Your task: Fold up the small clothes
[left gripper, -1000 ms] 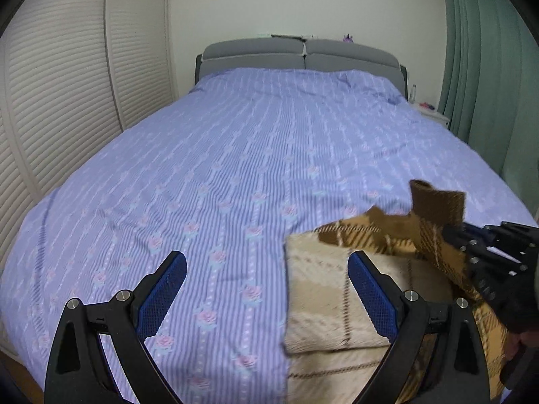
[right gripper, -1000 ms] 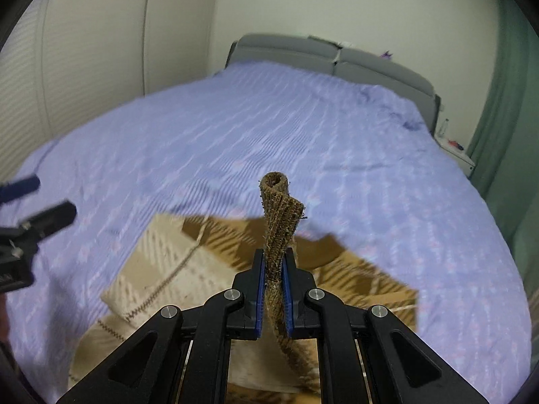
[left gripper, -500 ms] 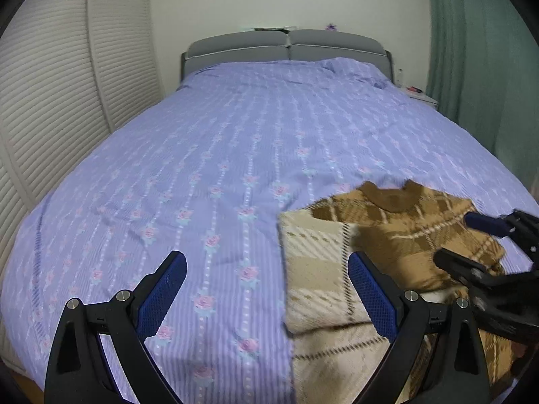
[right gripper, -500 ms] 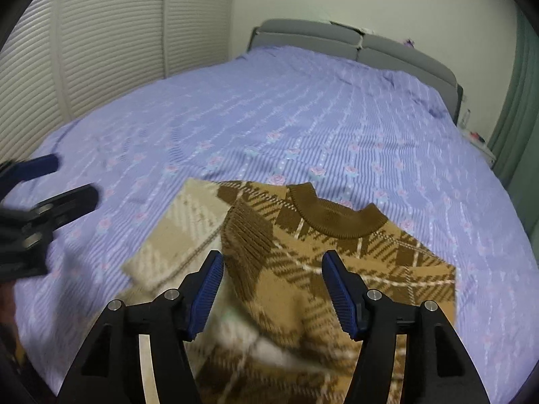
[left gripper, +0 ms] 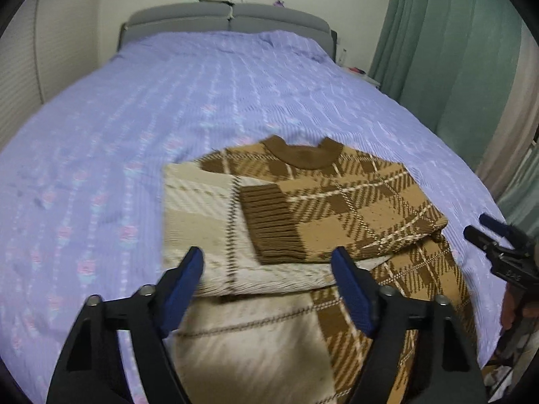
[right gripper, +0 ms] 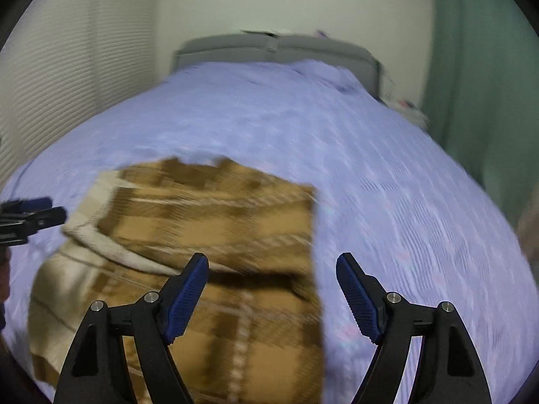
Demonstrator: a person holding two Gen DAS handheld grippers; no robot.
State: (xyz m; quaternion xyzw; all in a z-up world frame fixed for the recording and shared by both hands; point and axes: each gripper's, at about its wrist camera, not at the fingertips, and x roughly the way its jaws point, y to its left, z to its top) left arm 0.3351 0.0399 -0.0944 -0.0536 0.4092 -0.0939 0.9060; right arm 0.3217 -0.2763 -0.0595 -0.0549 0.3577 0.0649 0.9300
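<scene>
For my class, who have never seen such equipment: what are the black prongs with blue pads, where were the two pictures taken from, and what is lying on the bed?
They are hand-held grippers, one in each of a person's hands, each carrying a wide-angle camera looking along its fingers. One picture looks out from the left gripper, the other from the right gripper. Both stand open and hold nothing. On the purple bedspread lies a brown plaid sweater, collar toward the headboard, both sleeves folded across it.
</scene>
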